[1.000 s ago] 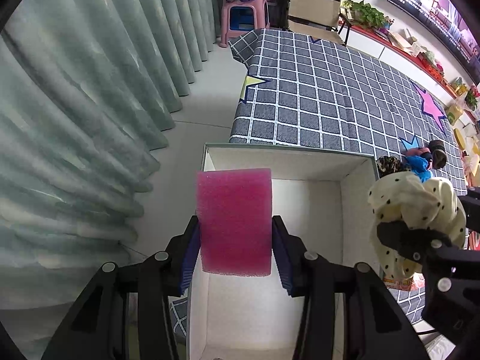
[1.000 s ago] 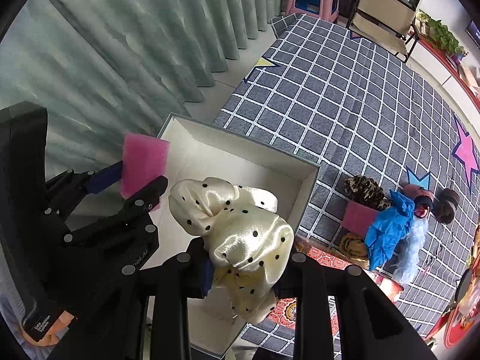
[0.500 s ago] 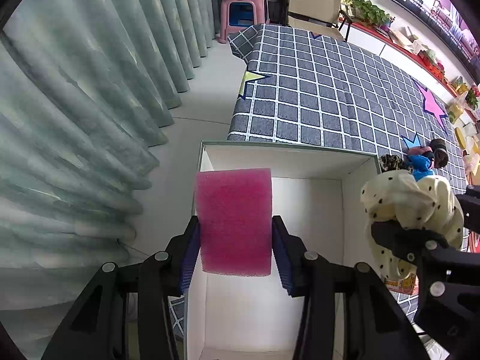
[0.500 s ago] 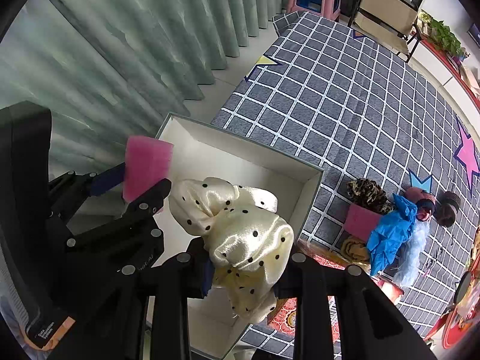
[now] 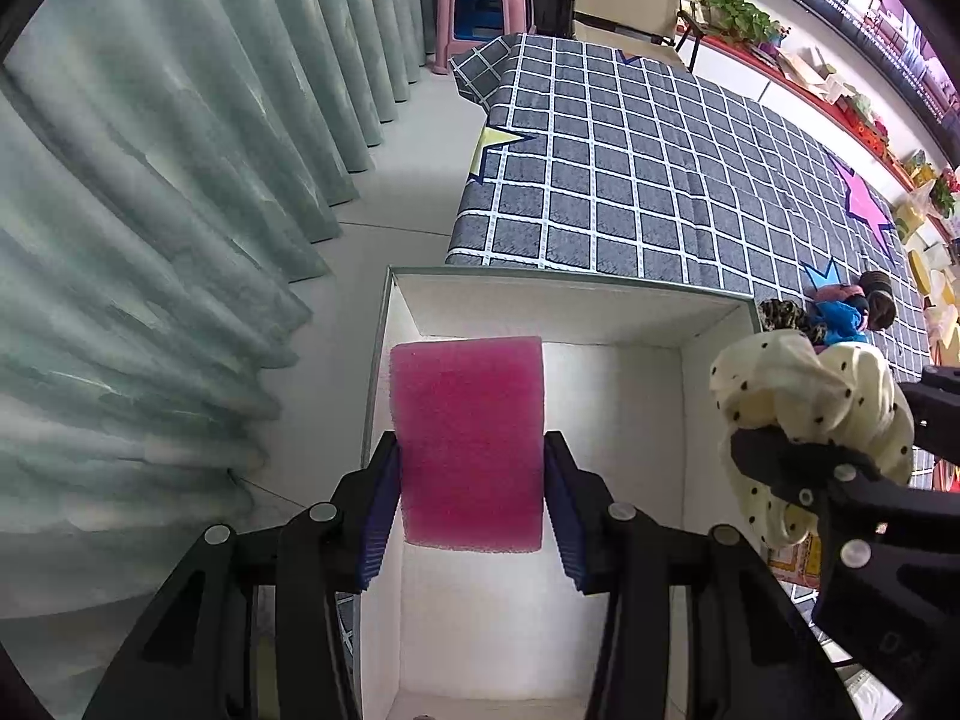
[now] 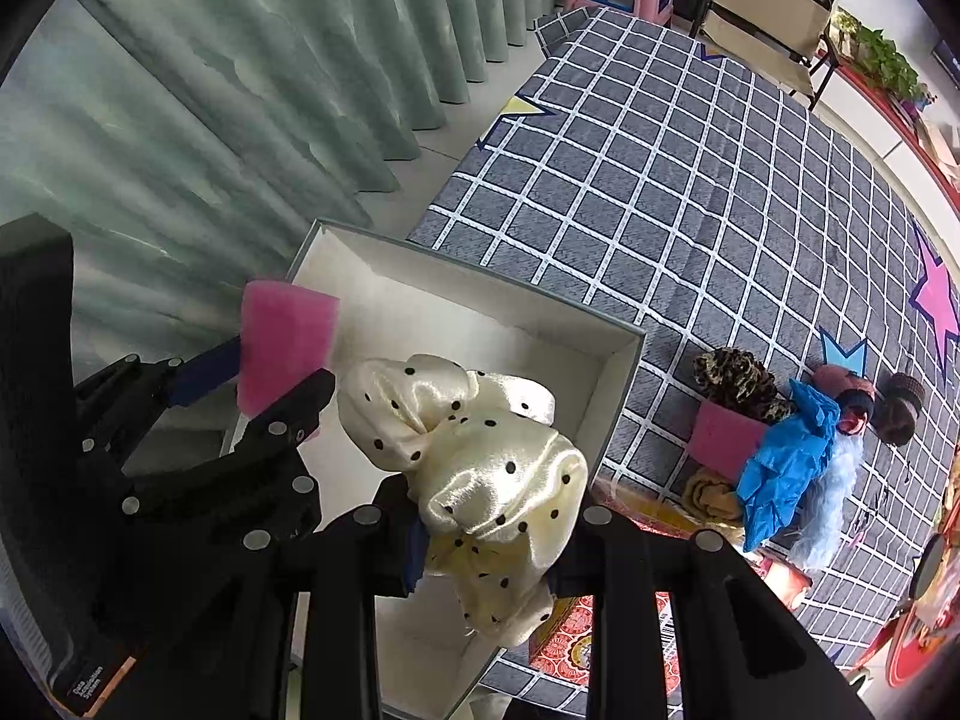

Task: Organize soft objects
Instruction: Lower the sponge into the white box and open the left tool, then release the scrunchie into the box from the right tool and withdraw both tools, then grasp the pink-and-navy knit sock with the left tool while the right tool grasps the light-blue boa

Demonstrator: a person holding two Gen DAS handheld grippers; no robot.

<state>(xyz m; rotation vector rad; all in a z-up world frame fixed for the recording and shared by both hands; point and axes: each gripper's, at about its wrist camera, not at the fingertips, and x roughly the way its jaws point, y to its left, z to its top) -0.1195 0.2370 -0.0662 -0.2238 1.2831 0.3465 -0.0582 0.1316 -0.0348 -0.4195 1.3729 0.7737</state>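
left tongs [image 5: 471, 495]: clamped on the pink sponge [image 5: 471, 441], pads on its two long side edges, low down. It stands upright between them, over the left part of the white box [image 5: 564, 285].

right tongs [image 6: 486, 531]: closed on the cream polka-dot scrunchie [image 6: 474, 456], hanging over the box's right side, just right of the sponge.

sponge feel: looks like open-cell foam, so very light and squashy. It isn't visibly bowing, so I'd say the side-edge hold is right (squeeze harder and it would probably just fold).

scrunchie feel: satin, so likely slippery and floppy. Best pinched through the bunched middle, as it is now; a loose outer fold could slide out.

box: open, inside looks bare white, sitting at the near left corner of the checked bed [image 5: 660, 168].

leftover pile: leopard scrunchie [image 6: 735, 375], another pink sponge [image 6: 723, 438] and a blue frilly thing [image 6: 786, 462] lie together on the bed, right of the box.
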